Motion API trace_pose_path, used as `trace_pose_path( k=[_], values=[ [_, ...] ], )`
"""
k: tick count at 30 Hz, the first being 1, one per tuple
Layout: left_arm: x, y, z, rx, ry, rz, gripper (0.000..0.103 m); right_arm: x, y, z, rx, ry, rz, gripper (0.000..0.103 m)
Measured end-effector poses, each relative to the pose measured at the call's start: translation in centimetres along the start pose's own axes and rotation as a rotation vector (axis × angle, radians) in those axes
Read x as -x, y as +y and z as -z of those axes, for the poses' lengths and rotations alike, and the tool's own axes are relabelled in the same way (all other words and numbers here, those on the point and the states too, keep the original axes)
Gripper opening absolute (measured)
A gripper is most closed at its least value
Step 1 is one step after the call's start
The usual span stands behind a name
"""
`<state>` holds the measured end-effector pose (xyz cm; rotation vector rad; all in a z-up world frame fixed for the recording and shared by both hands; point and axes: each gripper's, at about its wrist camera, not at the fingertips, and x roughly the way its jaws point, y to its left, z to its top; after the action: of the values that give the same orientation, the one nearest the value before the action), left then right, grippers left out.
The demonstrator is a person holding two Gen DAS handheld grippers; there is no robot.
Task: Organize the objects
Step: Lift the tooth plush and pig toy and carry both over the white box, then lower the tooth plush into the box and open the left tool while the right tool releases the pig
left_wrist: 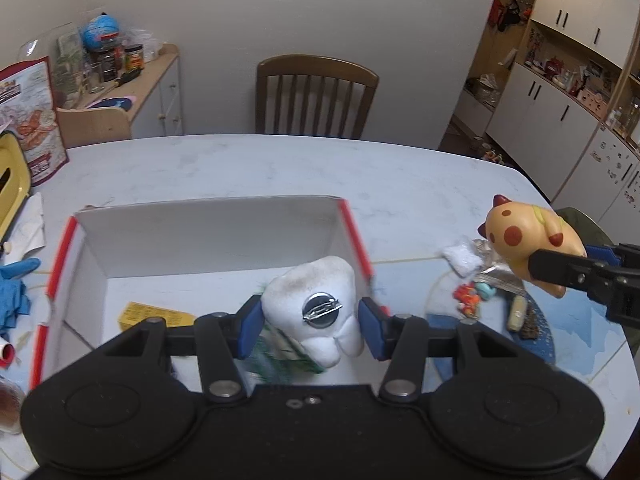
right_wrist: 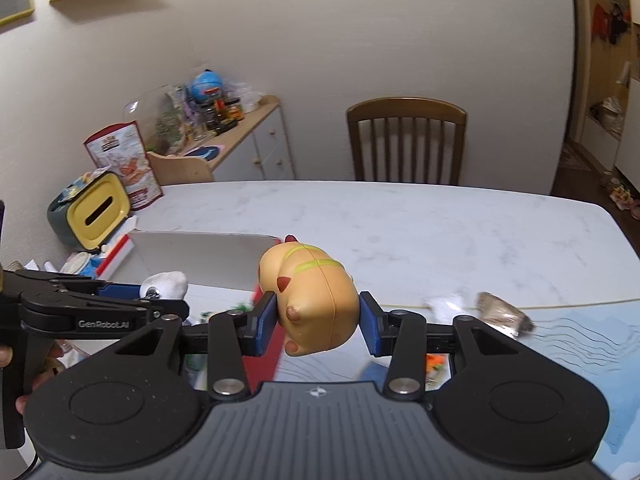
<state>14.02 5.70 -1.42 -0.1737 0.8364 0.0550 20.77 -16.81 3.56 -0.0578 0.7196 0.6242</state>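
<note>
Two grippers, each clamping a toy over a marbled white table (left_wrist: 280, 168).

Left gripper (right_wrist: 168, 298), marked "GenRobot.AI", grips a white tooth plush (left_wrist: 316, 312) with metal pin-back above the open red-edged white box (left_wrist: 208, 224); right gripper (right_wrist: 318, 322) grips a tan spotted squishy animal (right_wrist: 312, 300) beyond the box's right wall. Wooden chair (left_wrist: 316, 96) at the far edge; cupboards on the right.

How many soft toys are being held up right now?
2: a white tooth toy between the left gripper's fingers over the box, an orange spotted toy in the right gripper. Others may be hidden.
</note>
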Motion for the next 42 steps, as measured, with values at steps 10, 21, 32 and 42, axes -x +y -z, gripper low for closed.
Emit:
trace_pose_path(
  k=[10,21,32,42],
  values=[
    [-1.3,4.6,-0.6,0.025,0.018,-0.06,0.05,-4.9,4.8,-0.3,0.012,0.059,-0.053,0.043],
    [-4.8,8.6,-0.9,0.033,0.085,-0.132,0.05,-11.6,8.1,-0.7,0.086,0.148,-0.055,0.043],
    [-8.2,10.8,-1.2,0.009,0.148,-0.19,0.051,-17.4,10.1,-0.7,0.102,0.25,-0.072,0.043],
    [-10.4,11.4,-1.5,-0.01,0.243,-0.192,0.051,-19.6,12.0,-0.7,0.203,0.282,-0.056,0.043]
  ],
)
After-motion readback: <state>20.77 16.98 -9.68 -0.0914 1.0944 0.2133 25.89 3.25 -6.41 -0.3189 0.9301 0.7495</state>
